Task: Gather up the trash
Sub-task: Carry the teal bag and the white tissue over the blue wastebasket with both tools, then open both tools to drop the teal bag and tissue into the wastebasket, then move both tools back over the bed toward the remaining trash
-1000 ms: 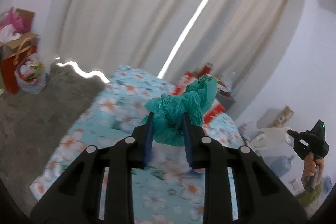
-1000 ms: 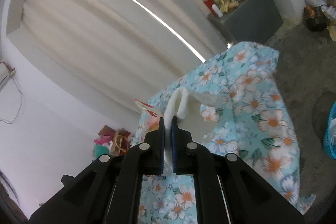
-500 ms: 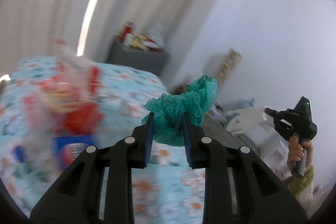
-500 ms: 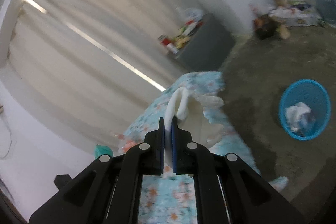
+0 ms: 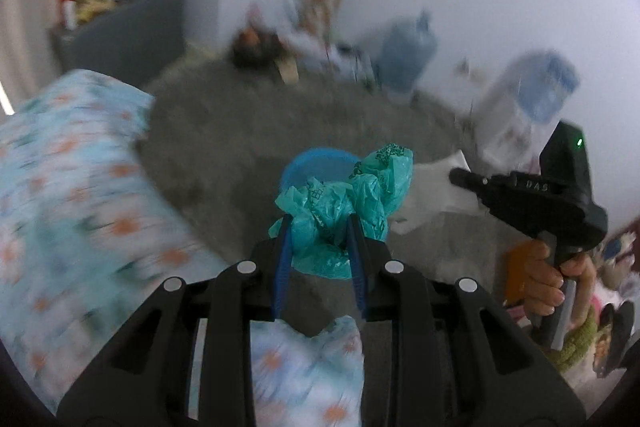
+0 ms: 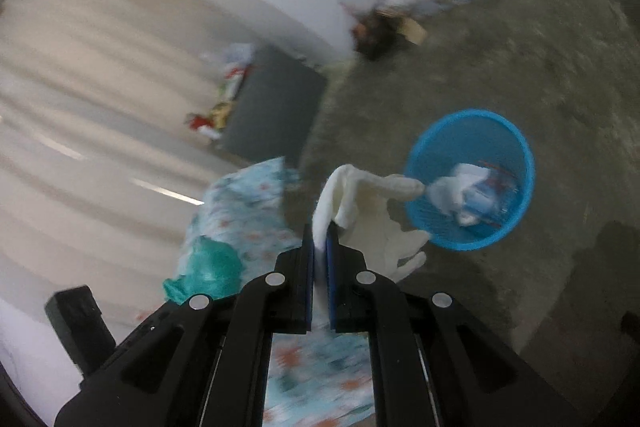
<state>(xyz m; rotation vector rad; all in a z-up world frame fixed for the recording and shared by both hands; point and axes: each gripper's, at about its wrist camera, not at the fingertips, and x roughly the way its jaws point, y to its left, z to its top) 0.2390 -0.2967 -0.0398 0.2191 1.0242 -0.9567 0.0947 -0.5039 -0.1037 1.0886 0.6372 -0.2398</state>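
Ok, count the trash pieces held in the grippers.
2: a green bag in the left hand-held gripper, a white glove in the right hand-held gripper.

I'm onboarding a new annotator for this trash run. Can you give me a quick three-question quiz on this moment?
1. True or false: the left gripper is shut on a crumpled green plastic bag.
2. What does the right gripper pinch? A) white glove B) red can C) newspaper
3. Fill in: the blue basket on the grey floor already holds ____ trash.

Key: 1 true; 2 A; 3 some crumpled white.
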